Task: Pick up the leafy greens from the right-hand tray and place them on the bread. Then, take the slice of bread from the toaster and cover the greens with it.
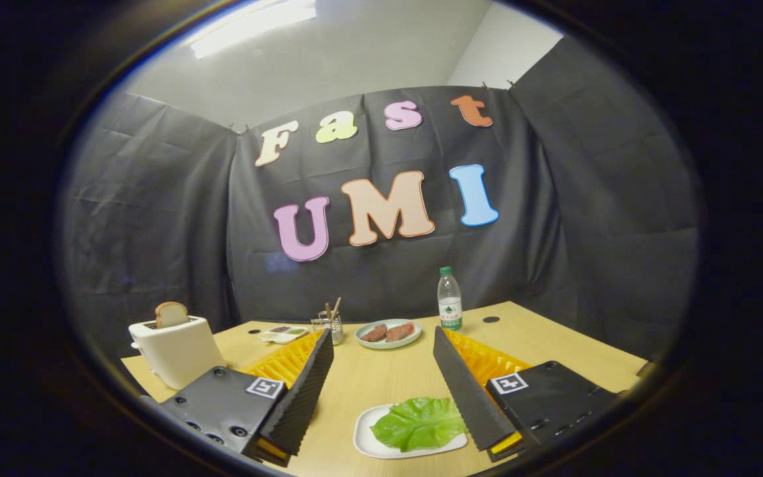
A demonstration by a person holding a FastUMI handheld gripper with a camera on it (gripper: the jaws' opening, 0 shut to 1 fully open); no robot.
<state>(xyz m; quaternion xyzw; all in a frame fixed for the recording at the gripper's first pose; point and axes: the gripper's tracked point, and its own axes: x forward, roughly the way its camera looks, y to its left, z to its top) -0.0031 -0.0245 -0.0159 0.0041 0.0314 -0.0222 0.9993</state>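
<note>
Gripper view: leafy greens [419, 423] lie between the open claw's [381, 381] fingers.

Green leafy greens [419, 422] lying on white tray [367, 438]. Tan bread slice [171, 314] sticking out of cream toaster [176, 351]. Reddish-brown pieces sitting on pale teal plate [388, 342]. Clear bottle [449, 300] wearing green cap, green label. Table [381, 377] showing light wood grain.

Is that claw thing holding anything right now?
No, nothing is held. The gripper is open, its fingers spread wide above the table, with the leafy greens lying untouched on their tray between them.
</note>
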